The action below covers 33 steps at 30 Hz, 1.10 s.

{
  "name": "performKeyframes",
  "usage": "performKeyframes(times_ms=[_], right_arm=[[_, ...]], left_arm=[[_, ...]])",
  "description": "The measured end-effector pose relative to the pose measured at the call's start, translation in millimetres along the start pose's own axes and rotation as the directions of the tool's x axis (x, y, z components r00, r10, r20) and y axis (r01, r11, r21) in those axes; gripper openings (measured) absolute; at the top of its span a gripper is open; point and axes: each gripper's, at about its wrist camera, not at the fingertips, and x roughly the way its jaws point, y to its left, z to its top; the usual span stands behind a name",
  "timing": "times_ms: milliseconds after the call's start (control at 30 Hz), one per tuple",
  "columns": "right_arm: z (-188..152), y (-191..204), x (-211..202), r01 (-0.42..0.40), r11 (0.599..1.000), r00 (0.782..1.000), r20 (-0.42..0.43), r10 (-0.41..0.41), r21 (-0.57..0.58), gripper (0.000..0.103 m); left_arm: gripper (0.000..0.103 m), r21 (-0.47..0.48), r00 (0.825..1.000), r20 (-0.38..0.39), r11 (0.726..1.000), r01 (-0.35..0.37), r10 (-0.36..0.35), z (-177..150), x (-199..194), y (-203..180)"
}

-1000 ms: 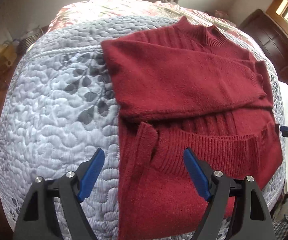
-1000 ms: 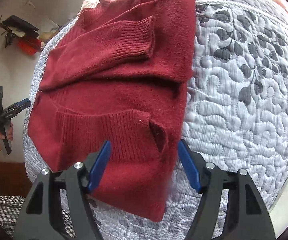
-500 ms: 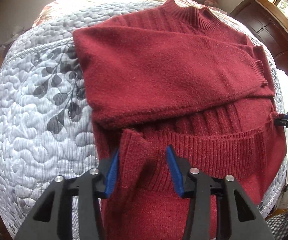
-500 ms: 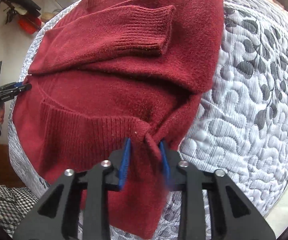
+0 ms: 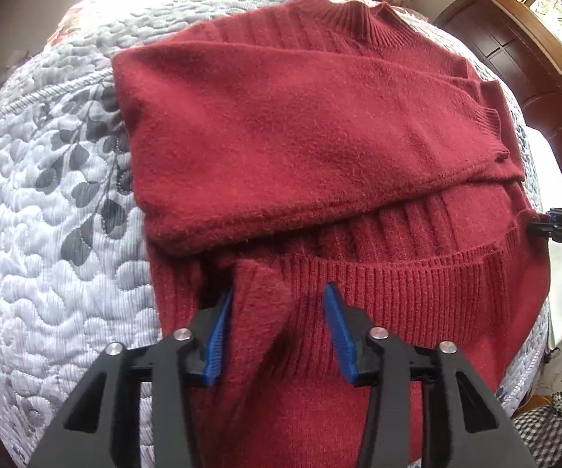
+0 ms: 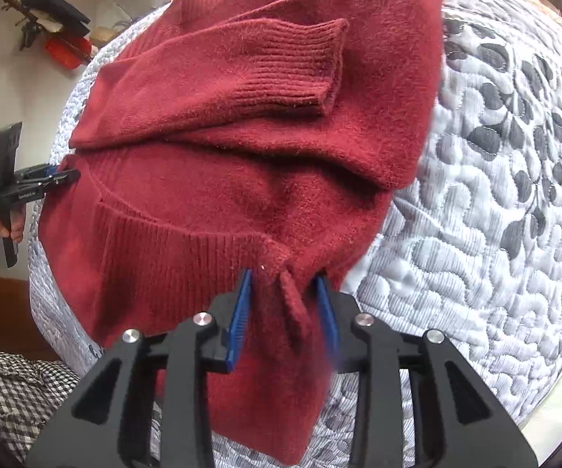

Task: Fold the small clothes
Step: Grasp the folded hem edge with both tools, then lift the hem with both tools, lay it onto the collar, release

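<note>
Quick update on the red sweater [image 5: 320,136]. It's lying flat on the quilted bedspread [image 5: 47,234], sleeves already folded across the chest, with the ribbed hem [image 5: 398,284] nearest both grippers and the collar [image 5: 351,19] at the far end from them. A second ago both grippers hung wide open over the two hem corners. Since then they've dropped in and narrowed. The left gripper [image 5: 277,331] now has a raised ridge of hem fabric bunched between its blue pads, and the right gripper [image 6: 283,312] is pinching the opposite corner the same way. Seen from across the bed, each one's tips look pressed onto the sweater's edge. So we reckon the grab is done, and next up is lifting the hem and carrying it forward over the sleeves toward the collar. The knit is thick and floppy, so we'd watch for a corner slipping out. As for writing, there's a tiny white mark on the side of the left gripper in the right view, too small for us to read. We can't see any tag or brand on the sweater.
</note>
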Motion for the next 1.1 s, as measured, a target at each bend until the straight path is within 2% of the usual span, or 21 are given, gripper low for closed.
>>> performKeyframes(times_ms=[100, 133, 167, 233, 267, 333, 433, 567, 700, 767, 800, 833, 867, 967, 1100], right_arm=[[-2.0, 6.4, -3.0, 0.024, 0.999, 1.000, 0.006, -0.024, -0.038, 0.037], [-4.0, 7.5, -3.2, 0.039, 0.998, 0.999, 0.004, -0.038, -0.050, 0.033], [-4.7, 9.6, -4.3, 0.056, 0.996, 0.998, 0.006, -0.056, -0.063, 0.028], [-5.2, 12.8, -8.1, 0.071, 0.995, 0.997, 0.019, -0.070, -0.063, 0.023], [-7.0, 12.0, -12.0, 0.077, 0.995, 0.997, 0.029, -0.075, -0.064, 0.023], [-10.2, 14.7, -20.2, 0.096, 0.992, 0.994, 0.053, -0.093, -0.076, 0.023], [-14.4, 18.9, -26.0, 0.088, 0.991, 0.995, 0.063, -0.082, -0.102, 0.018], [-12.9, 26.9, -26.9, 0.100, 0.985, 0.994, 0.061, -0.092, -0.140, 0.018], [-8.3, 28.5, -13.4, 0.132, 0.981, 0.991, 0.038, -0.128, -0.141, 0.027], [-6.4, 27.9, -4.5, 0.137, 0.980, 0.991, 0.019, -0.135, -0.145, 0.028], [-5.3, 27.3, -0.1, 0.130, 0.981, 0.991, 0.007, -0.131, -0.144, 0.025], [-4.8, 26.9, 3.3, 0.127, 0.982, 0.992, -0.004, -0.129, -0.143, 0.012], [-5.9, 28.3, 4.6, 0.127, 0.981, 0.992, -0.009, -0.130, -0.149, 0.006], [-9.3, 35.8, -3.4, 0.123, 0.977, 0.992, 0.010, -0.124, -0.175, 0.006], [-15.6, 34.9, -31.6, 0.063, 0.986, 0.997, 0.061, -0.054, -0.157, 0.006]], left_arm=[[0.049, 0.027, 1.000, -0.010, 1.000, -0.013, 0.014, 1.9, 5.8, -4.4], [0.048, 0.033, 1.000, -0.011, 0.999, -0.020, 0.021, 1.4, 7.3, -5.2], [0.042, 0.036, 1.000, -0.008, 0.999, -0.022, 0.022, 0.9, 7.1, -6.7], [0.033, 0.033, 1.000, 0.001, 0.999, -0.016, 0.016, -0.8, 3.0, -7.2], [0.024, 0.032, 1.000, 0.009, 0.999, -0.010, 0.010, -2.3, -0.6, -7.0], [0.018, 0.037, 1.000, 0.025, 0.999, 0.001, -0.002, -5.8, -8.6, -8.7], [0.017, 0.054, 0.998, 0.058, 0.998, 0.029, -0.032, -13.9, -22.9, -9.1], [0.017, 0.066, 0.998, 0.058, 0.997, 0.030, -0.034, -20.2, -26.2, -15.9], [0.017, 0.049, 0.999, 0.031, 0.999, 0.020, -0.022, -13.5, -13.8, -16.9], [0.024, 0.031, 1.000, 0.007, 0.999, 0.019, -0.019, -9.7, -5.5, -15.1], [0.025, 0.025, 1.000, -0.001, 1.000, 0.015, -0.015, -8.7, -2.4, -13.7], [0.025, 0.022, 1.000, -0.004, 1.000, 0.015, -0.015, -8.1, 0.1, -13.4], [0.025, 0.024, 1.000, -0.006, 1.000, 0.016, -0.016, -7.7, 1.3, -13.8], [0.014, 0.065, 1.000, -0.002, 0.998, 0.015, -0.015, -9.4, -2.9, -19.9], [0.013, 0.094, 0.997, 0.043, 0.994, 0.052, -0.056, -14.3, -20.9, -30.5]])
